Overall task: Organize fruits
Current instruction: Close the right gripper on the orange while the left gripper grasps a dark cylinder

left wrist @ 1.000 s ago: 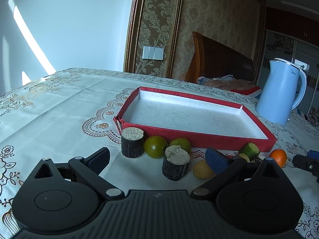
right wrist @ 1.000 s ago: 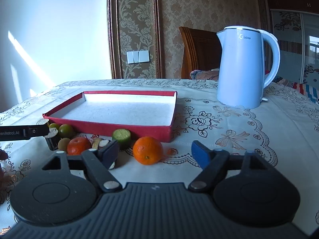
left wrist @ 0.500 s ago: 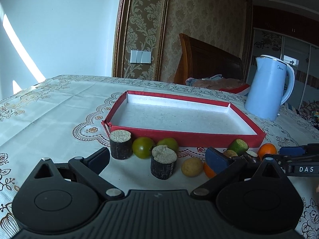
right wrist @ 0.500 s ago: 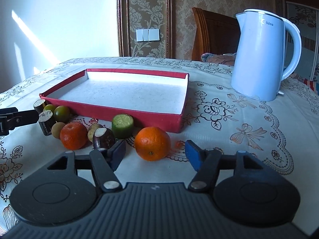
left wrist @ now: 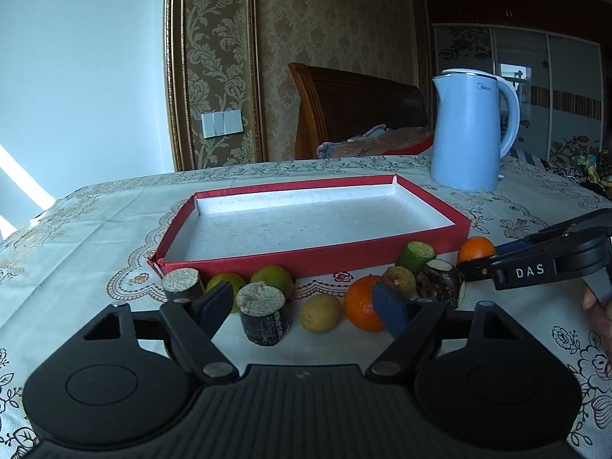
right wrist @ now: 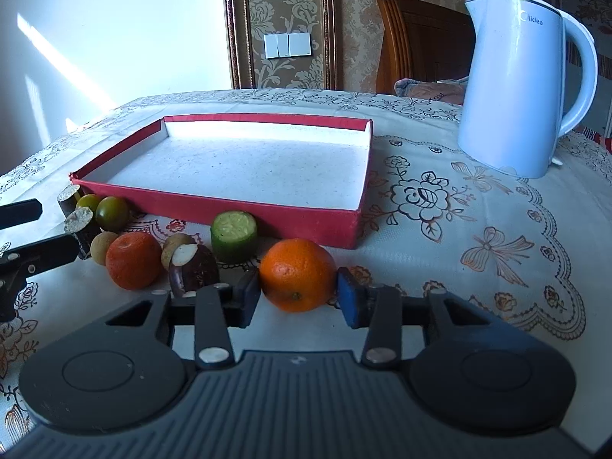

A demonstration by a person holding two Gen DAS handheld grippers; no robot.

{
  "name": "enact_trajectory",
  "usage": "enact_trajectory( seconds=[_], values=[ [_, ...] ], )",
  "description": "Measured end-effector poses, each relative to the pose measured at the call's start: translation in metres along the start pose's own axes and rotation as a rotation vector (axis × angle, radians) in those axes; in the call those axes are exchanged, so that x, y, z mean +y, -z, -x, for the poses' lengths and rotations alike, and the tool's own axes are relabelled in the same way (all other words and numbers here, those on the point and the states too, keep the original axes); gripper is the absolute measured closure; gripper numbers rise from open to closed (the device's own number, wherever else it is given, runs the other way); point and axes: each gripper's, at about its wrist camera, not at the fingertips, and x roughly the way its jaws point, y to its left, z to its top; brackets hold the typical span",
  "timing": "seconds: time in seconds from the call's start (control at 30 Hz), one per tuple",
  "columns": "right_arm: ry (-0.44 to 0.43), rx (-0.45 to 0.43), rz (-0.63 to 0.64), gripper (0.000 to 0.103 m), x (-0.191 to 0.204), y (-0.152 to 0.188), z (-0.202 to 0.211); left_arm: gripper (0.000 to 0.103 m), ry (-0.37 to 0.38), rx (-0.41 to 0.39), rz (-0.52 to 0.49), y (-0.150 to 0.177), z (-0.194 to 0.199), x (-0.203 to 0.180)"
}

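On the tablecloth, near edge of the tray: I read the fruit row from left to right as listed below.
Left gripper [left wrist: 306, 302]: jaws released and spread wide, holding nothing; it hovers low over the left half of the row.
Dark cut pieces: one stub [left wrist: 183, 284] at far left, a second [left wrist: 263, 318] standing between my left fingers.
Green fruits [left wrist: 272, 277]: two, just beside the tray wall, behind the stubs.
Yellow fruit [left wrist: 319, 312]: small, touching or nearly touching the left orange [left wrist: 361, 308].
Green cut cylinder [right wrist: 234, 235]: upright, close against the tray wall.
Right orange [right wrist: 298, 274]: on the cloth, between the right pads.
Right gripper [right wrist: 296, 298]: jaws bracket the right orange, narrow gaps visible on each side; I judge it not yet clamped.
Red tray [right wrist: 244, 206]: no fruit inside; I judge nothing sorted yet.
Kettle [right wrist: 524, 88]: far right, well apart from the fruit.
Step in hand: right-side grasp of the right orange.
Next move: I close until both pads bear on the peel, lift above the wall, then carry over the tray floor.
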Motion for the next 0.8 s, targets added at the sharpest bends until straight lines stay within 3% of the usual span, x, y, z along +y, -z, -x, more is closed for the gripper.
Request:
enact_trajectory(
  seconds=[0.13,0.53,0.8],
  values=[
    [-0.011,-0.004,-0.009,0.063,-0.003,0.0,-0.001,0.039,0.012,0.009,-0.036,0.001,-0.001,-0.01],
    [-0.045,-0.004,-0.05,0.062,-0.009,0.001,-0.004,0.039,-0.084,0.133,0.193,0.001,-0.022,0.031],
    [-0.049,-0.002,-0.057,0.062,-0.01,0.002,-0.004,0.04,-0.12,0.135,0.224,-0.006,-0.038,0.039]
  ],
)
